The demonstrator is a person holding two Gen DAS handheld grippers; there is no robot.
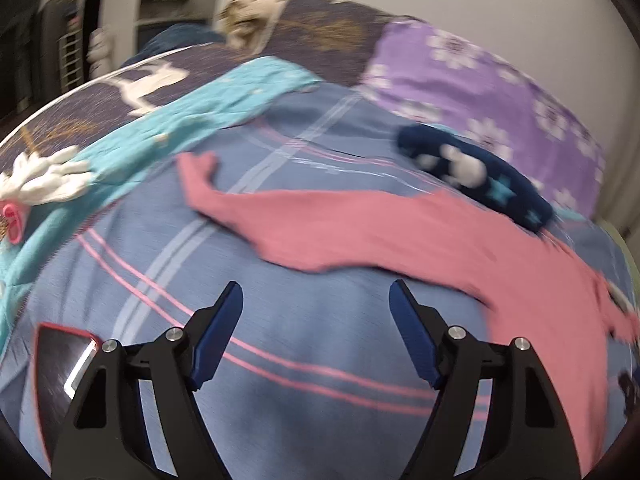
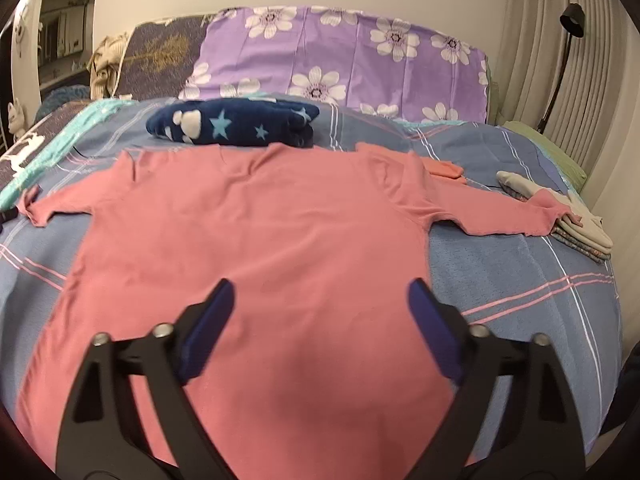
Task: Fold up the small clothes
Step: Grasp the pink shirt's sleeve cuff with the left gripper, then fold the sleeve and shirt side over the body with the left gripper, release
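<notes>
Left gripper (image 1: 316, 300): black frame, blue pads spread, nothing between; over striped blue bedsheet (image 1: 280, 208).
Pink shirt (image 2: 248, 240): soft knit, long-sleeved, flat on the sheet, sleeves out at 9 and 3 o'clock.
Navy fleece (image 2: 236, 122): plush roll, stars, at shirt's 12 o'clock.
Right gripper (image 2: 320, 300): blue pads spread above shirt body, gripping nothing.
Folded stack (image 2: 588, 236): beige cloth, at 3 o'clock by the sleeve cuff.

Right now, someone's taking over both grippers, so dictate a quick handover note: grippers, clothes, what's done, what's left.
Left gripper: open, holding nothing, over bare bedspread beside the shirt's sleeve.
Right gripper: open, holding nothing, above the shirt's lower body.
Pink long-sleeved shirt: spread flat, both sleeves out, not folded yet.
Done: folded pile at the bed's right edge; navy star blanket folded by the pillow.
Left: fold sleeves in, then body.
</notes>
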